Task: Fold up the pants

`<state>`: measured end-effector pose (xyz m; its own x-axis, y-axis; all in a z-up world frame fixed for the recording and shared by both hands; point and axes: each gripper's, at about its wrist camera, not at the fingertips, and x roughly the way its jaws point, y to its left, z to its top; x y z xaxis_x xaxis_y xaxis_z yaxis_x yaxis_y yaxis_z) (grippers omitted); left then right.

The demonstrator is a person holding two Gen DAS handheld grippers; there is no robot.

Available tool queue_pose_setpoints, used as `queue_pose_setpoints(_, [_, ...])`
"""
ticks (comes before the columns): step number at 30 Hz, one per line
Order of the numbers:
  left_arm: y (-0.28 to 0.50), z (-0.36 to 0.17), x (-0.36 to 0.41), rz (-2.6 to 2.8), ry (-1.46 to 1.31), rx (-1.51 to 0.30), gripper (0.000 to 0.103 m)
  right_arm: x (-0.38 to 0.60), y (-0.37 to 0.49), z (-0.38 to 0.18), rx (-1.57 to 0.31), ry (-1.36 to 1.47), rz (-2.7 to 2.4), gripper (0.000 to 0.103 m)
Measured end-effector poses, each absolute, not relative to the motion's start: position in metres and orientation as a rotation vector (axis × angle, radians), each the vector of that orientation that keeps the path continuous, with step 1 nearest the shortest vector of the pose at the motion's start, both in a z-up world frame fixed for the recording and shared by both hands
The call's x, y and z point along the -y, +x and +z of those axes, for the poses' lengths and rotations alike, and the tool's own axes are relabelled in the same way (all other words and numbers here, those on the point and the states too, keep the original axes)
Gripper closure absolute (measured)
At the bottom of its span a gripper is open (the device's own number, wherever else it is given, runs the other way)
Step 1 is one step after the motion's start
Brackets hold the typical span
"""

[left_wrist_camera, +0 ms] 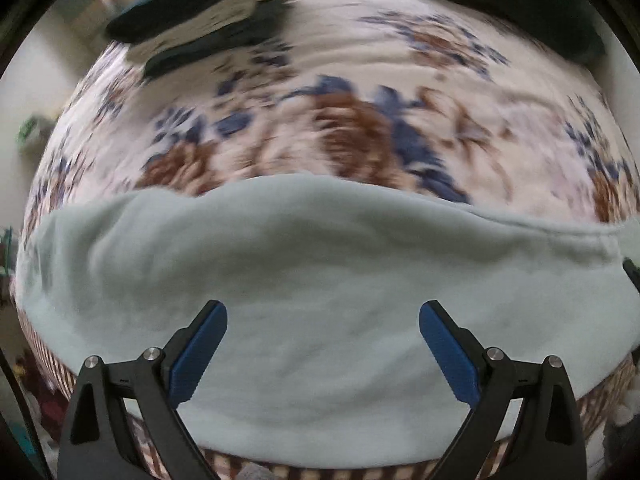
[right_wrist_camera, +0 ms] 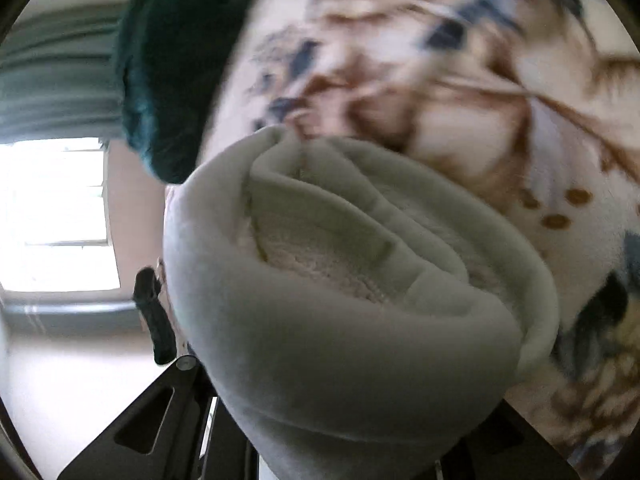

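Both grippers work the pale green pants (left_wrist_camera: pixel 320 264): my right gripper (right_wrist_camera: pixel 360 432) clamps the folded end to lift it, my left gripper (left_wrist_camera: pixel 323 344) hovers spread above.

no readable text or labels

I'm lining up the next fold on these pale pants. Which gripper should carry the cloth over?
Probably the right. The right gripper is buried in bunched pants and looks shut on them; the left gripper is open above flat cloth, gripping nothing.
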<state>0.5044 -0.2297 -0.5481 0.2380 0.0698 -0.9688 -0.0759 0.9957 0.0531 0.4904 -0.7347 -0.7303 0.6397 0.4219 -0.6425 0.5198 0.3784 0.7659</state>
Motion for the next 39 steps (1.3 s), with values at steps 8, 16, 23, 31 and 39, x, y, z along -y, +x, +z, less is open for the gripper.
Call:
queue_pose_setpoints(8, [0.477,-0.519,0.093,0.210,-0.294,-1.297,0.005,0.630,0.503,-0.624,-0.925,0.815,-0.079,0.087])
queue_pose_setpoints(16, [0.451,-0.497,-0.039,0.242,-0.302,-1.277,0.005,0.397,0.516,-0.583,-0.976,0.432,-0.004,0.087])
queue_pose_setpoints(23, [0.428,-0.488,-0.126,0.268,-0.272,-1.261,0.005,0.183,0.512,-0.647,-1.126,0.077,0.135,0.087])
queue_pose_setpoints(31, [0.420,-0.507,-0.167,0.322,-0.350,-1.284,0.005,0.097,0.484,-0.682,-1.240,-0.310,0.186,0.070])
queue_pose_setpoints(39, [0.443,-0.497,-0.141,0.221,-0.445,-1.283,0.005,0.083,0.445,-0.611,-1.399,-0.157,0.722,0.024])
